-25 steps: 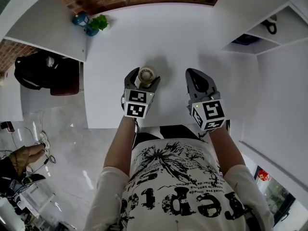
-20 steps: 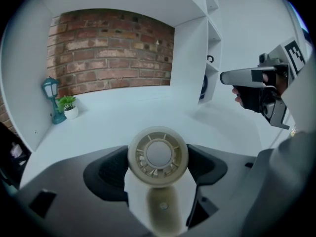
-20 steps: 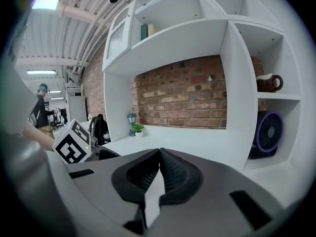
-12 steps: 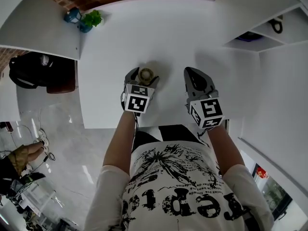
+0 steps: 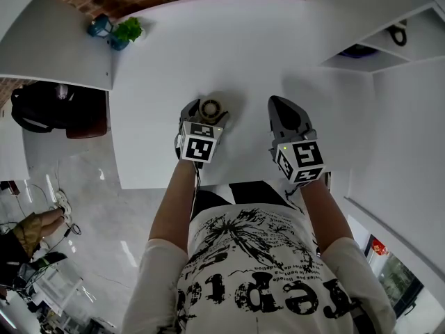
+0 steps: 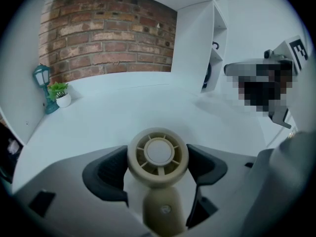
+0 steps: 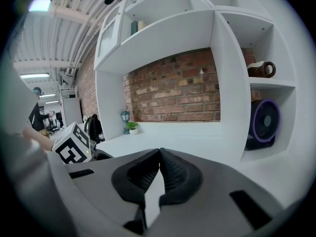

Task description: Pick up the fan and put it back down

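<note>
A small beige hand-held fan [image 5: 211, 108] stands on the white table [image 5: 250, 54], its round head facing up toward the head camera. My left gripper [image 5: 202, 117] is shut on it. In the left gripper view the dark pads [image 6: 106, 174] press both sides of the fan's head [image 6: 158, 154], and its handle [image 6: 163, 212] runs down between the jaws. Whether the fan's base touches the table is hidden. My right gripper [image 5: 286, 114] hovers to the right of the fan. Its jaws meet with nothing in them, as the right gripper view [image 7: 159, 168] shows.
A teal lantern [image 5: 99, 25] and a small potted plant [image 5: 128, 30] sit at the table's far left corner. White shelves [image 7: 232, 98] at the right hold a purple fan [image 7: 264, 122] and a brown jug [image 7: 260, 69]. A black bag [image 5: 42, 108] lies left of the table.
The left gripper's jaws, wide apart around the fan a second ago, have shut on the fan's head. The right gripper has barely moved.
</note>
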Demonstrator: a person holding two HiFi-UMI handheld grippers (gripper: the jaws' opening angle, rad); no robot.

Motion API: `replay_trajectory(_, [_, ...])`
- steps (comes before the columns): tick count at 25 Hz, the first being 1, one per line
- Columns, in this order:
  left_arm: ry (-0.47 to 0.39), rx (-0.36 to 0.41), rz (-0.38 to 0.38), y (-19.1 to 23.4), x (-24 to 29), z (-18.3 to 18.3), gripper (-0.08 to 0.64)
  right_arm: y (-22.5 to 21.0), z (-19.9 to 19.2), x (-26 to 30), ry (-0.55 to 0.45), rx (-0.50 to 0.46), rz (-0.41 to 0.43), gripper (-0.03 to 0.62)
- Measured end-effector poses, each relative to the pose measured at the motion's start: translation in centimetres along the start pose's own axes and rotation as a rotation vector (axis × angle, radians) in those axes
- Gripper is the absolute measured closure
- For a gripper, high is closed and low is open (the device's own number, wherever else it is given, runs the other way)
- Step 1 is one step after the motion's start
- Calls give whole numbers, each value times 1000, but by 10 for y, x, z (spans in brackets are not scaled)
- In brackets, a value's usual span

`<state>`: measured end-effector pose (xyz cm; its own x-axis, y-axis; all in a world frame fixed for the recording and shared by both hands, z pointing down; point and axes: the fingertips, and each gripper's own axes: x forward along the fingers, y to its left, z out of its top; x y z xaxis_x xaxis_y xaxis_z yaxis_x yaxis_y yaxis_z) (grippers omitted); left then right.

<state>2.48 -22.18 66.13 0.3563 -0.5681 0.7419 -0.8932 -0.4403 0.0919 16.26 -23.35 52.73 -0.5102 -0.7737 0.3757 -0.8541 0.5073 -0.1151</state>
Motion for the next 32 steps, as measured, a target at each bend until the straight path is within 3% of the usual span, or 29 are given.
replay_trajectory(3, [7, -35, -5, 4, 0, 2, 187, 2, 2, 3, 7, -2, 6, 580])
replay_trajectory(9, [-89, 5, -4, -6, -36, 30, 187, 11, 21, -12, -8, -11, 21, 580])
replay_trajectory(17, [-344, 72, 12, -16, -119, 107, 190, 30, 53, -27, -47, -59, 40, 580])
replay_trajectory(24, [-574, 127, 45, -20, -205, 161, 384, 54, 100, -46, -185, -90, 62, 580])
replay_trajectory(29, [-623, 155, 47, -17, -246, 168, 504, 70, 131, -64, -239, -120, 42, 580])
replay_trajectory(32, [-669, 174, 25, -15, -273, 177, 539, 77, 152, -72, -281, -124, 42, 580])
